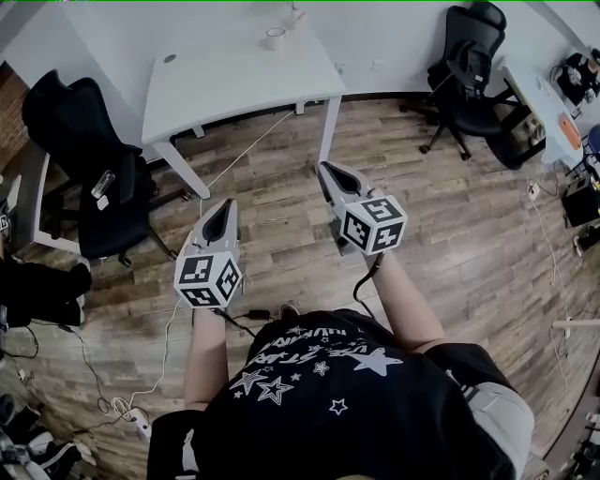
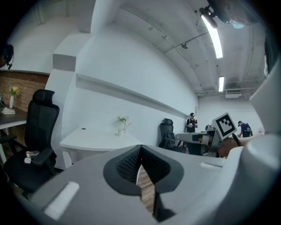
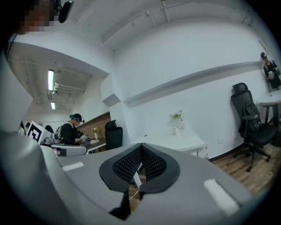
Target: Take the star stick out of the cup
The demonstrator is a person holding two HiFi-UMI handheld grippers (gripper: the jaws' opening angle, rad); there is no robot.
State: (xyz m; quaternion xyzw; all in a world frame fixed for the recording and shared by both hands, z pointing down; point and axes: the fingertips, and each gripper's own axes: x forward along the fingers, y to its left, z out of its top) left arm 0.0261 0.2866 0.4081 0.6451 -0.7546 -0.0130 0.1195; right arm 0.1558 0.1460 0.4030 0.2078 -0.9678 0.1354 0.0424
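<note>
While the star stick [image 1: 294, 16] leans out of the cup [image 1: 275, 38] at the top middle of the head view, its tip is too small to make out. The cup stands near the far edge of the white worktop [image 1: 225, 89]. Both claws hang well apart from it, lower in the frame over the wooden floor [image 1: 450, 234]. The left claw [image 1: 223, 206] sits below and left of the cup, the right claw [image 1: 327, 170] below and right. Each claw is pressed together with nothing between its pads. A black chair [image 1: 84, 159] stands at the left.
</note>
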